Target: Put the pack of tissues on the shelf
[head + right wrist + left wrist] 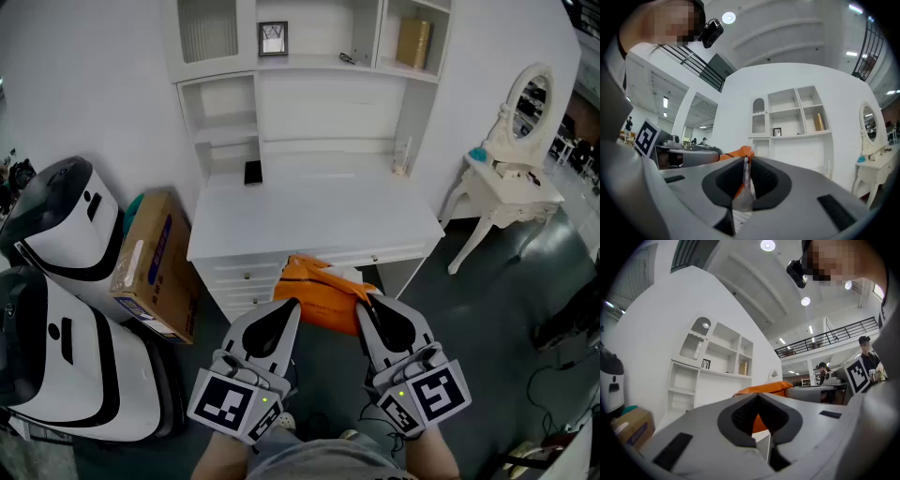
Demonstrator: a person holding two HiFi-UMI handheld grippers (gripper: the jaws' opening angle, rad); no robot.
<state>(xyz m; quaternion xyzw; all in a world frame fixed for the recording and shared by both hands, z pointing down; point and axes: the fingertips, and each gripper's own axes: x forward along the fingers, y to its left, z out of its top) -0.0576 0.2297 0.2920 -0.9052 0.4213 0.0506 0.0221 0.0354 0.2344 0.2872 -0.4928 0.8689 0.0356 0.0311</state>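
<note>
Wrapper film from the pack of tissues (736, 153) is pinched flat between the closed jaws of the right gripper (746, 161), a thin clear edge standing up between the dark pads with orange showing behind it. The left gripper (758, 397) is likewise clamped on the pack of tissues (764, 389); orange fills the narrow wedge between its pads, and the rest of the pack stretches off to the right above the jaws.

From the head view, the left gripper (289, 305) and right gripper (367, 302) sit side by side and roughly level, their tips on opposite ends of the orange pack of tissues (323, 291). The pack hangs in the air between them, just in front of the drawers under the white counter (319, 220), and is not on the shelf (319, 66).

A small dark object (253, 172) lies at the back left of the counter. Above it, the white shelf unit holds a framed picture (273, 38) in its middle bay and a tan box (413, 42) in its right bay.

A cardboard box (157, 267) leans on the floor to the left of the counter, beside two white-and-black machines (66, 225). A white dressing table with an oval mirror (511, 187) stands to the right.
</note>
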